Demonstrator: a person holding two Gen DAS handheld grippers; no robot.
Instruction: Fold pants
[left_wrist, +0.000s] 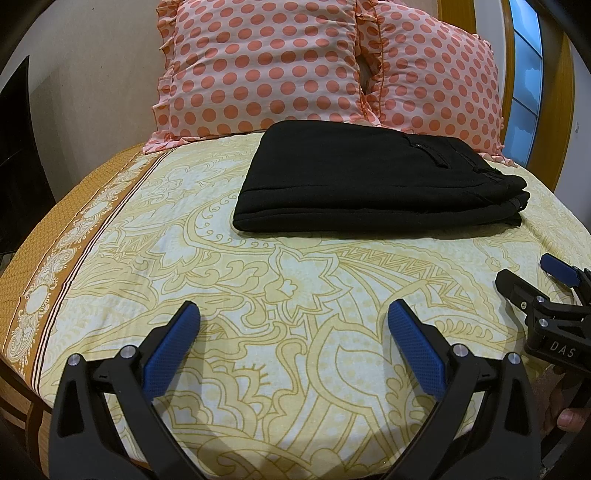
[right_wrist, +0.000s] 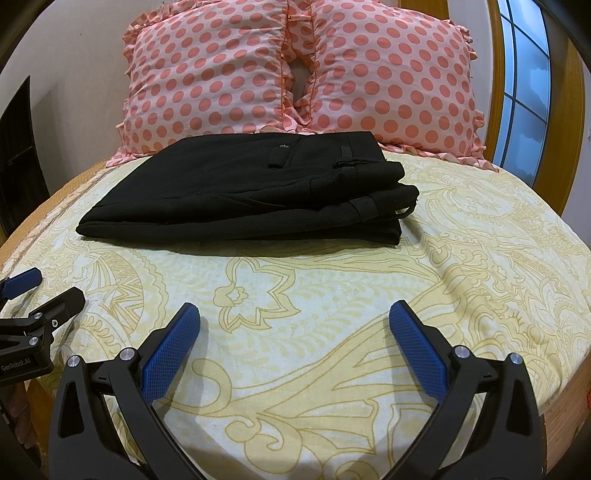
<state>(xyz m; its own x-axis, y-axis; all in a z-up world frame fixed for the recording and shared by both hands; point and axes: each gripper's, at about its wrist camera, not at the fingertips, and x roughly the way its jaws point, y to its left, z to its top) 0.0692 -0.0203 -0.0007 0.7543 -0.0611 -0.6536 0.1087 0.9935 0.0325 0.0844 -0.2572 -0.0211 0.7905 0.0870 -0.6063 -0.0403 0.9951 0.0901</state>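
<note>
On the bed (left_wrist: 258, 295): one folded black pants (left_wrist: 369, 184), two dotted pillows (left_wrist: 258, 62) at 12 o'clock; left hand-held gripper (left_wrist: 293, 314) and right hand-held gripper (right_wrist: 295, 314) both gape wide, empty.

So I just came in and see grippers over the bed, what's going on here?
A person holds a gripper in each hand to fold pants. The black pants already lie folded in a flat stack on the yellow patterned bedsheet, just in front of two polka-dot pillows. The left gripper and the right gripper are both open, holding nothing, over the sheet on the near side of the pants.
</note>
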